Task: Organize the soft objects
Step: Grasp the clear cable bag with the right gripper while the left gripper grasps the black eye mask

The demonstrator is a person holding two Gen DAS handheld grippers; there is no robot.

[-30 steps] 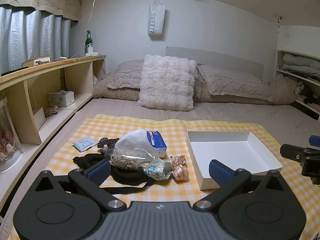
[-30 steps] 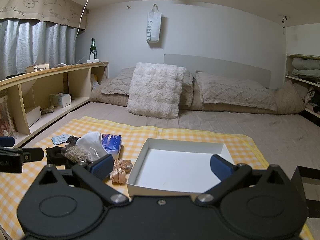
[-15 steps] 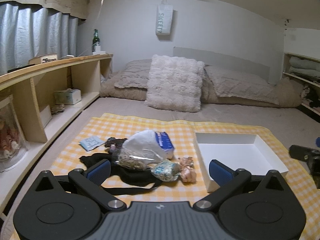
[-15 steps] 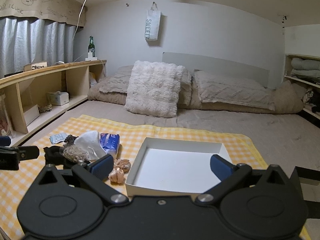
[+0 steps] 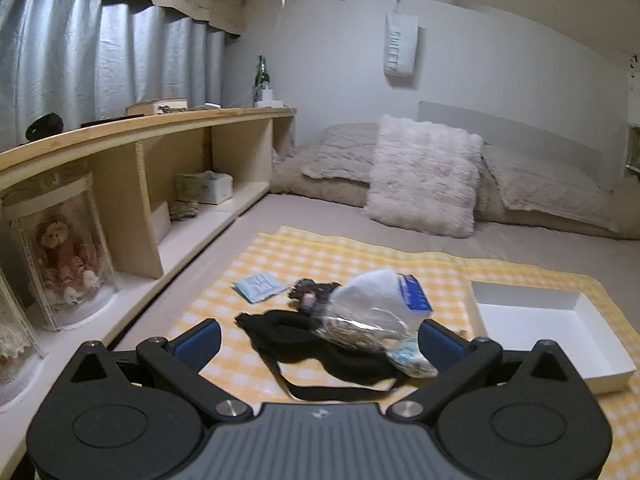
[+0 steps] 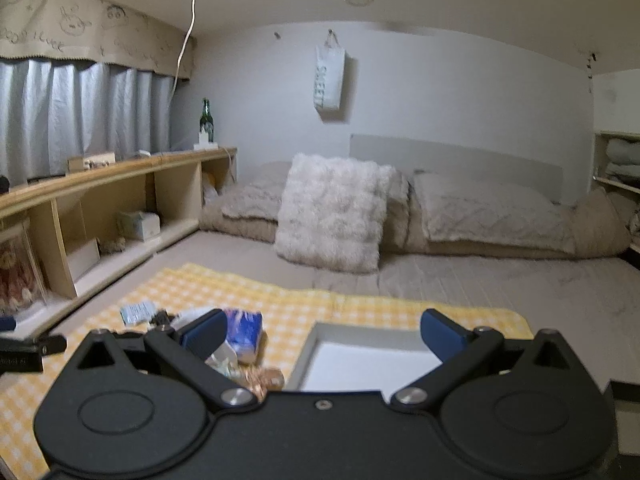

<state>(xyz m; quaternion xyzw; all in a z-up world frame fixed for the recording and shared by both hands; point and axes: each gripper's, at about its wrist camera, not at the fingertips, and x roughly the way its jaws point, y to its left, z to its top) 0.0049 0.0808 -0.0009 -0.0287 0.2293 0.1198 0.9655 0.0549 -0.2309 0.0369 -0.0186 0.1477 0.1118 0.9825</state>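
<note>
Claws first: the left claw (image 5: 319, 339) is spread wide with nothing between its blue pads (image 5: 199, 339), poised low over the near edge of the yellow checked cloth (image 5: 352, 258). The right claw (image 6: 322, 332) is equally wide apart and empty, poised over the near rim of the white box (image 6: 310, 344).

Taking the white box (image 5: 532, 322) as the landmark, every soft thing lies to its left on the cloth. Nearest is a black eye mask (image 5: 320, 346) with its strap trailing toward the camera. Touching it on the box side sits a small patterned blue-green pouch (image 5: 412, 356), and a clear crinkly bag (image 5: 360, 326) rests on top of the mask. Behind those leans a white face mask (image 5: 370, 290) against a blue tissue pack (image 5: 416, 294), with a dark scrunchie (image 5: 310, 290) just left of it. Farthest left lies a flat pale-blue sachet (image 5: 258, 286). A peach ribbon scrunchie (image 6: 264, 380) lies just beside the box's left wall.

Beyond the cloth, a fluffy white cushion (image 5: 424, 176) stands against beige pillows (image 6: 492, 210).
</note>
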